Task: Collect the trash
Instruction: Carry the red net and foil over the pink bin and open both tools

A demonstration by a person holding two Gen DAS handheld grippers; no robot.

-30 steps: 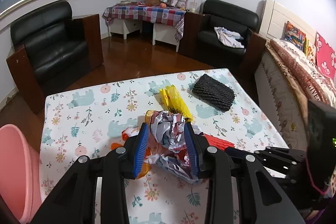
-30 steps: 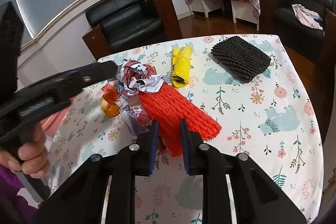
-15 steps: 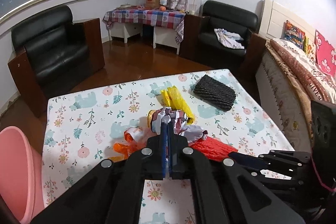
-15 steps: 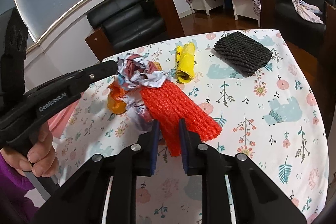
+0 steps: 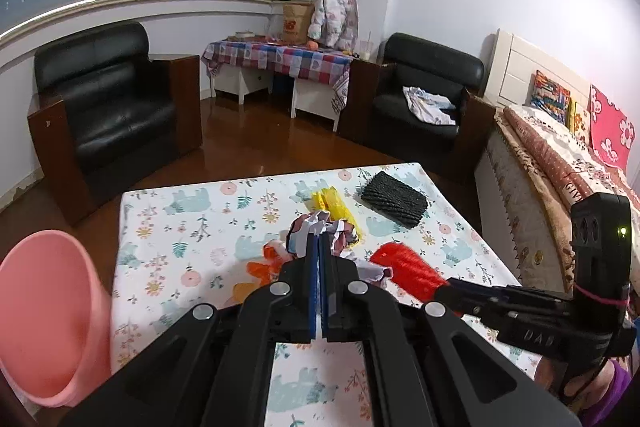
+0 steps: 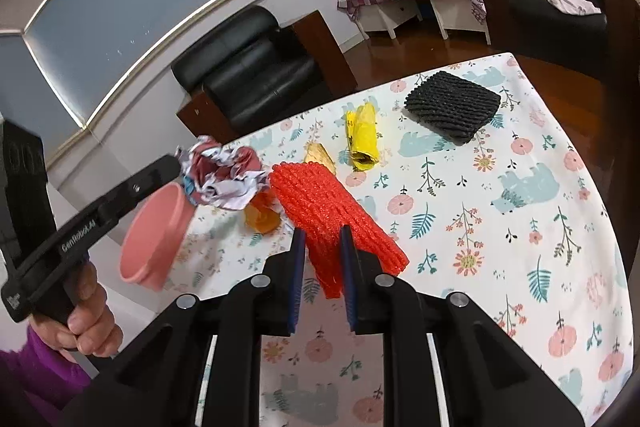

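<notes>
My left gripper (image 5: pixel 319 247) is shut on a crumpled printed paper wad (image 5: pixel 320 229), held above the floral table; the wad also shows in the right wrist view (image 6: pixel 224 175). My right gripper (image 6: pixel 323 247) is shut on a red foam net sleeve (image 6: pixel 324 211), lifted off the table; the sleeve also shows in the left wrist view (image 5: pixel 408 269). An orange wrapper (image 6: pixel 262 213), a yellow bag (image 6: pixel 363 139) and a black foam net (image 6: pixel 452 105) lie on the table. A pink bin (image 5: pixel 48 315) stands off the table's left edge.
The floral tablecloth (image 6: pixel 500 227) covers the table. A small yellow scrap (image 6: pixel 318 153) lies near the yellow bag. Black armchairs (image 5: pixel 104 107) stand beyond the table and a bed (image 5: pixel 560 163) is on the right.
The left gripper closed on the paper wad and lifted it up and back. The right gripper raised the red net off the table. The pink bin came into the right view.
</notes>
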